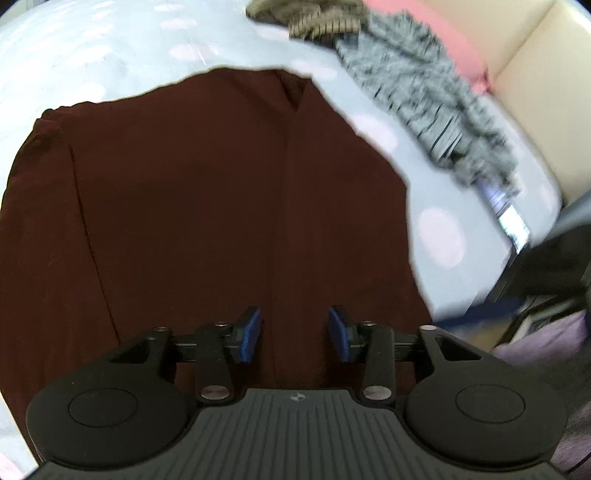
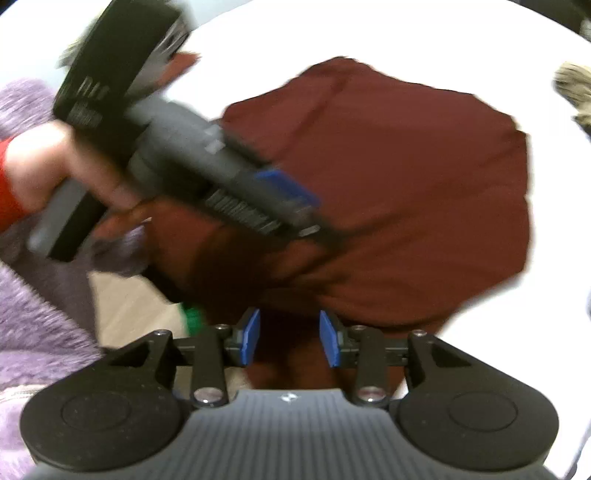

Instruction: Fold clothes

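Note:
A dark maroon garment [image 1: 207,206] lies spread on a pale blue bed sheet with pink dots [image 1: 110,48]. My left gripper [image 1: 294,334] is open, its blue pads just above the garment's near part, holding nothing. In the right wrist view the same garment [image 2: 406,177] lies on the bed, its near edge hanging toward me. My right gripper [image 2: 289,338] is open over that near edge. The left gripper also shows in the right wrist view [image 2: 291,199], held in a hand above the garment's left side.
A grey fuzzy garment [image 1: 424,92], a brown striped one [image 1: 317,18] and a pink item [image 1: 443,40] lie at the far right of the bed. A purple fleece sleeve [image 2: 26,295] is at the left. The bed's right edge drops off near dark furniture [image 1: 546,266].

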Demonstrator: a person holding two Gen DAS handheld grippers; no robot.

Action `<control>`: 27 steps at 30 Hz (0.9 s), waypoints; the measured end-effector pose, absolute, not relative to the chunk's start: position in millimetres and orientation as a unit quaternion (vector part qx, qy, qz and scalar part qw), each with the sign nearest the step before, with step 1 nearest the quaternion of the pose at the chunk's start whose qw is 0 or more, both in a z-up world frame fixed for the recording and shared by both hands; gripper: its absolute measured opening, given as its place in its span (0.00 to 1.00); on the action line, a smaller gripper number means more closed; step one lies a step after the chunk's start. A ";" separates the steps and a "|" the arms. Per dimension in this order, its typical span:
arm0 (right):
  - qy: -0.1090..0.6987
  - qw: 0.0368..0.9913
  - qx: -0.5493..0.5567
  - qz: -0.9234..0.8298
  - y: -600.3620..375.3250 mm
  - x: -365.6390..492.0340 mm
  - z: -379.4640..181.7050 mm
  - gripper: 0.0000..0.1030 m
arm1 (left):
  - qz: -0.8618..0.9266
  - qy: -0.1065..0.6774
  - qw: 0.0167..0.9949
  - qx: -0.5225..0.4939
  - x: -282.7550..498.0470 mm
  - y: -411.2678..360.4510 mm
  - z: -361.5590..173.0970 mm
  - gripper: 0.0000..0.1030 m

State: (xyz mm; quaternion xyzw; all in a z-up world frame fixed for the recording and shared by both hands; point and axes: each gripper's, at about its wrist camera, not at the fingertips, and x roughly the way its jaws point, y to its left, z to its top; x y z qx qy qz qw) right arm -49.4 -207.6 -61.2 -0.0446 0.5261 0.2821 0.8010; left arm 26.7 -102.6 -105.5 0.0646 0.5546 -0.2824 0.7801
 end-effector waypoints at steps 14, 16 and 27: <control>0.517 0.853 -0.032 0.069 -288.2 -2.3 -87.5 0.45 | -0.288 0.497 0.818 0.035 12.0 -76.3 -66.3 0.02; 0.514 0.854 -0.037 0.071 -283.7 0.3 -89.0 0.45 | -0.281 0.491 0.824 0.018 9.0 -62.8 -56.8 0.02; 0.467 0.873 -0.087 0.107 -259.4 15.7 -102.2 0.45 | -0.270 0.499 0.823 -0.037 -11.0 -17.5 -51.2 0.02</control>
